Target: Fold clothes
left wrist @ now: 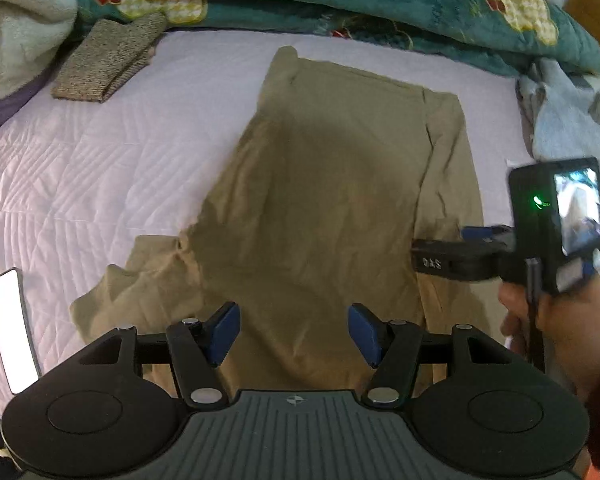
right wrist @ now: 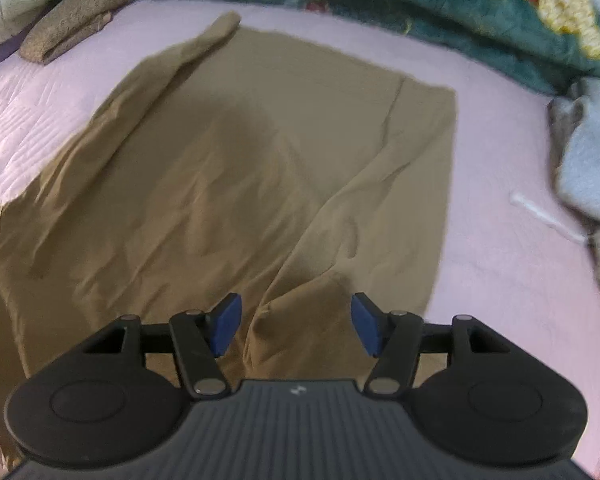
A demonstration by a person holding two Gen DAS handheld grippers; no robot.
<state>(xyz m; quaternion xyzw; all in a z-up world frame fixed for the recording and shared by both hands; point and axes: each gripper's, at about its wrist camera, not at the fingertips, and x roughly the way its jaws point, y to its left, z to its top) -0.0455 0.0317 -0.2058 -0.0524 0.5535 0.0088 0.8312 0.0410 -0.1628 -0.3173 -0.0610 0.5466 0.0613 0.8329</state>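
Quilted pale bedspread (left wrist: 100, 152) under creased, oblong khaki garment (left wrist: 320, 184).

My left gripper (left wrist: 293, 330) shows blue pads on black linkage arms with silver pivot screws and a ribbed grey body. My right gripper (right wrist: 296, 325) matches; its camera block glows green, cable dangling, sleeve possibly dark red.

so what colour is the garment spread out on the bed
Tan, a plain khaki brown with no pattern: the garment shows best in the right wrist view.
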